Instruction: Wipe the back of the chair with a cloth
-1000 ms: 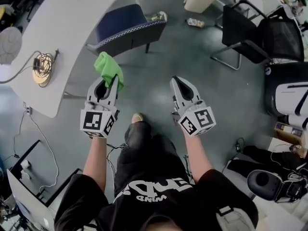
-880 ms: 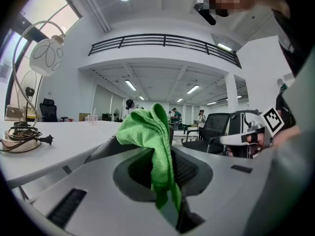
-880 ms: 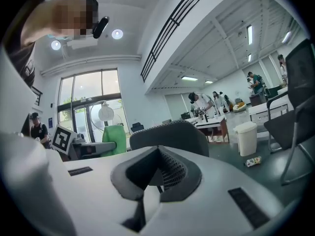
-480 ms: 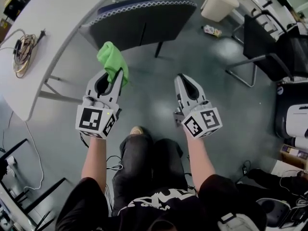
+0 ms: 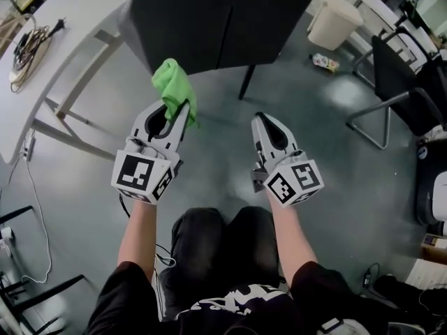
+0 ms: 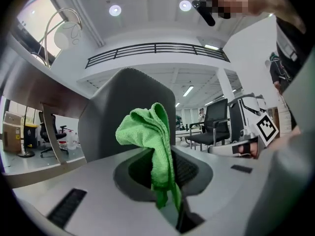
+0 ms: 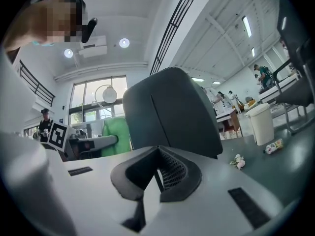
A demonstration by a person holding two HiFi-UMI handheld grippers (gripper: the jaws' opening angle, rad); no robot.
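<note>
cloth, bright green, bunches up out of the left gripper, whose jaws are pinched tight on it, left of centre in the head view. dark chair back fills the top centre, just above the cloth. right gripper, centre right, is closed and empty.

The light grey moulded-plastic left gripper and right gripper have shells that taper to jaws lined with black ribbed pads. Each carries a white cube printed with black square markers. The operator wears a black short-sleeved T-shirt with white print and dark trousers.
</note>
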